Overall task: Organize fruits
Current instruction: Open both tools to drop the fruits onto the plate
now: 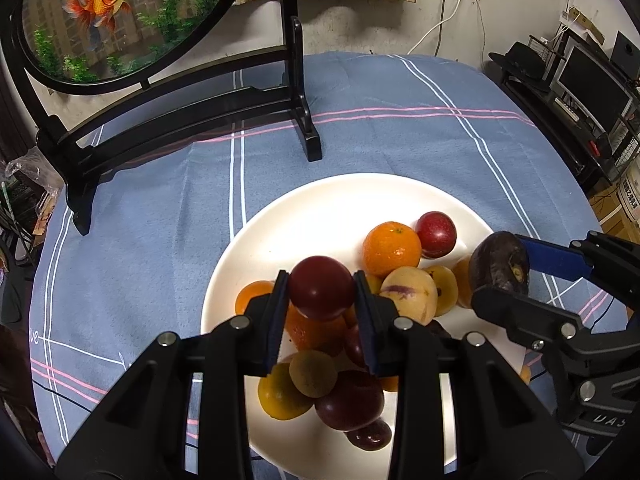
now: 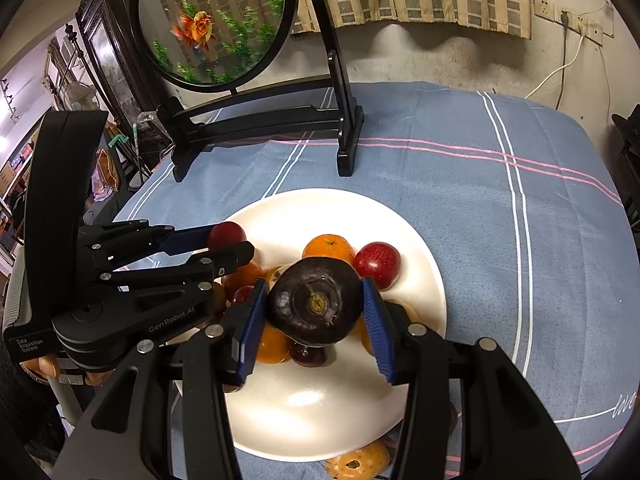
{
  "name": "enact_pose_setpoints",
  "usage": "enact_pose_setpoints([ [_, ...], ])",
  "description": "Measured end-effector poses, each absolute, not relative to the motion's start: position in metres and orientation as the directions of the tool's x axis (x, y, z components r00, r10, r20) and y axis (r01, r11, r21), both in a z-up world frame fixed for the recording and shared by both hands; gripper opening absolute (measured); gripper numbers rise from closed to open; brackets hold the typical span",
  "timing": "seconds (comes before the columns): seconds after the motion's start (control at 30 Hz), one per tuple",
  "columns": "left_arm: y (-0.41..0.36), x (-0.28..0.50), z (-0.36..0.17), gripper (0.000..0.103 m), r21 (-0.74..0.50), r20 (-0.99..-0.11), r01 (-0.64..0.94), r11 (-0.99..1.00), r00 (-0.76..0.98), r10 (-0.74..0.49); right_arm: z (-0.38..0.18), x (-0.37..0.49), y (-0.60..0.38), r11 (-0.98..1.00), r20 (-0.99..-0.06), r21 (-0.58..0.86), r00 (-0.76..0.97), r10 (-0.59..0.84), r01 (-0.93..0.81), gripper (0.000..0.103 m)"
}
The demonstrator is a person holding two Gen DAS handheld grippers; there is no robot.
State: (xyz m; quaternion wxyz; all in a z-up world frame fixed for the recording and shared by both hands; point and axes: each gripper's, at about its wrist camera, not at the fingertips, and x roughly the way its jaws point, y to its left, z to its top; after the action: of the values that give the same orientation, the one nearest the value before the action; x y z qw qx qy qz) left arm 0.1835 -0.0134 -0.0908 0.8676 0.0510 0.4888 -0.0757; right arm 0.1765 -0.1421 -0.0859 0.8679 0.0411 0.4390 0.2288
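Here my left hand-held gripper [image 1: 322, 292] is clenched on a dark red plum [image 1: 322, 286] above the white plate [image 1: 320, 208], while my right hand-held gripper [image 2: 316, 312] grips a blackish-purple fruit [image 2: 314, 306] over the piled fruit there.

White plate [image 1: 320, 200] on a blue cloth [image 1: 160, 240] with white and pink stripes; dark red plum [image 1: 322, 286] in the left tool [image 1: 320, 300], blue pads [image 2: 376, 328] on the right tool [image 2: 316, 320]

The left gripper [image 2: 230, 250] body reads "GenRobot.AI", plus a small "Data Acquisition System" label. The tablecloth [image 2: 500, 208] has "love" stitched in white script.
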Motion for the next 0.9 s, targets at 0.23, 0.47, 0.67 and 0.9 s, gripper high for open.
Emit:
enact_pose_setpoints([
  [0.23, -0.007, 0.187, -0.097, 0.062, 0.011, -0.862, 0.155, 0.988, 0.503, -0.069, -0.094, 0.187, -0.133, 0.906, -0.784, 0.227, 0.485, 0.387, -0.356, 0.064],
  [0.47, 0.0, 0.187, -0.092, 0.063, 0.011, -0.859, 0.133, 0.991, 0.509, -0.059, -0.078, 0.185, -0.145, 0.896, -0.741, 0.266, 0.519, 0.426, -0.356, 0.064],
  [0.67, 0.005, 0.177, -0.063, 0.063, 0.005, -0.831, 0.118, 0.993, 0.553, -0.062, -0.038, 0.174, -0.16, 0.897, -0.684, 0.26, 0.588, 0.432, -0.357, 0.064],
  [0.9, 0.012, 0.139, -0.015, 0.072, -0.014, -0.777, 0.111, 0.994, 0.624, -0.081, 0.007, 0.138, -0.182, 0.907, -0.62, 0.215, 0.667, 0.414, -0.363, 0.066],
])
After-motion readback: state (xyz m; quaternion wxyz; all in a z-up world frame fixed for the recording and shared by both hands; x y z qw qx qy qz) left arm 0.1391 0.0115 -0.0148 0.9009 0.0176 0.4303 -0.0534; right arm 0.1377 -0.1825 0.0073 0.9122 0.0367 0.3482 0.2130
